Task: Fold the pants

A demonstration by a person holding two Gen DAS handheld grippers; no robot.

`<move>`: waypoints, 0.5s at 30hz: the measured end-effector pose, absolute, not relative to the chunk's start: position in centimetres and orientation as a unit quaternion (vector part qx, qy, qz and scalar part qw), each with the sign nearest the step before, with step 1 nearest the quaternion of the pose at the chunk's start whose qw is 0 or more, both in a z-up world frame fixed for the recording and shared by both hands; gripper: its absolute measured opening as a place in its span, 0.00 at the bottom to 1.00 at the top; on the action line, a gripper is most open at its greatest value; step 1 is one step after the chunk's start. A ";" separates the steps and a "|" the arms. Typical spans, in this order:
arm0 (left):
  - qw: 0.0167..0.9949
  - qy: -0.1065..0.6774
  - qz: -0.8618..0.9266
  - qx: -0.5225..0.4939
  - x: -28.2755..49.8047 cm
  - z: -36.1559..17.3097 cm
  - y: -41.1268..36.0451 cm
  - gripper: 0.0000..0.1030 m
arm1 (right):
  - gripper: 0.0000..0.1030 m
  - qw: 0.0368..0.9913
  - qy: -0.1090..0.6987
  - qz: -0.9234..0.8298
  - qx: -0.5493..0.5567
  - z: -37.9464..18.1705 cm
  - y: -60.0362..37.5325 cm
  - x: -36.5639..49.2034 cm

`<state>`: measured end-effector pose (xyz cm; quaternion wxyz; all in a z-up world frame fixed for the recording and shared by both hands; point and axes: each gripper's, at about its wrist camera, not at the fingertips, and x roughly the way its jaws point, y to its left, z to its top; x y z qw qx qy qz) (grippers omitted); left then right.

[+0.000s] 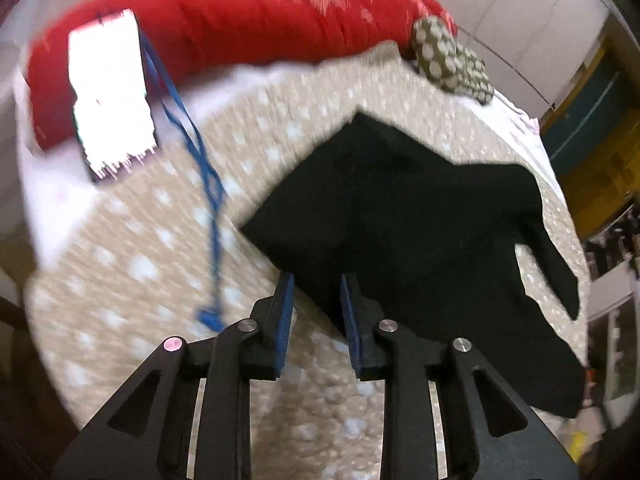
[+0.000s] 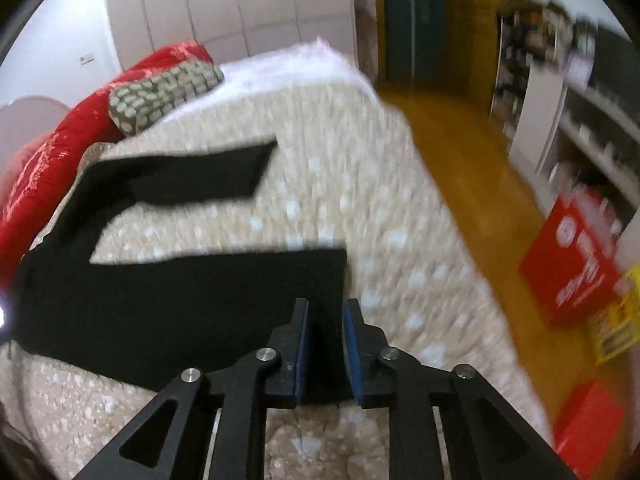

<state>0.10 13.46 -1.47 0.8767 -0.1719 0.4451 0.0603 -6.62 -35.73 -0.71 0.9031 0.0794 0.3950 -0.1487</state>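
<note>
Plainly, in the left wrist view the left tool (image 1: 316,308) stands with its jaws narrowly parted, the blue pads (image 1: 285,320) bracketing the near corner of the black pants (image 1: 400,216). Whether the pads press on the cloth or only frame it, I cannot tell; the fabric edge runs between them. The pants lie spread on the dotted beige bedspread (image 1: 132,272) of the bed, stretching away up and to the right of this tool, with a leg trailing off toward the right edge. A blue cord (image 1: 208,184) and a bright white card (image 1: 112,92) lie to the left, well apart from the garment, before the red bolster (image 1: 256,20).

From the right wrist view, the right tool (image 2: 326,332) is likewise narrowly parted around the hem end of the near leg. The pants (image 2: 180,300) run leftward from it, their long axis across the frame, the 2 legs forking apart with the far leg (image 2: 208,172) beyond.

Each tool seems set at its own end, so the next fold likely turns on carrying the near edge toward the far leg.
</note>
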 end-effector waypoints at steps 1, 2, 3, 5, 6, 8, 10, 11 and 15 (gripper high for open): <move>0.884 0.433 0.066 -0.163 -0.4 -0.6 13.4 0.24 | 0.20 0.910 0.382 -0.144 0.071 0.2 -35.3 -6.7; 0.889 0.423 0.067 -0.160 -0.8 0.1 13.4 0.27 | 0.23 0.918 0.368 -0.129 0.069 1.3 -34.6 -6.6; 0.892 0.418 0.063 -0.161 -1.0 0.5 13.5 0.37 | 0.27 0.924 0.360 -0.107 0.073 1.8 -33.9 -6.5; 0.897 0.407 0.049 -0.165 -1.3 1.0 13.3 0.48 | 0.32 0.928 0.359 -0.030 0.090 2.1 -31.9 -5.6; 0.899 0.404 0.046 -0.163 -1.4 1.0 13.1 0.48 | 0.32 0.926 0.363 0.003 0.099 1.9 -30.9 -5.0; 0.897 0.413 0.047 -0.148 -0.3 0.8 12.1 0.48 | 0.32 0.919 0.373 0.055 0.115 1.2 -28.5 -3.5; 0.894 0.423 0.035 -0.143 0.8 0.2 11.1 0.48 | 0.32 0.914 0.381 0.085 0.114 0.3 -26.3 -2.3; 0.892 0.429 0.032 -0.140 1.5 -0.3 10.4 0.48 | 0.32 0.911 0.385 0.098 0.107 -0.1 -24.9 -1.5; 0.887 0.445 0.024 -0.121 3.7 -1.9 8.1 0.48 | 0.32 0.900 0.408 0.128 0.087 -1.9 -21.0 1.1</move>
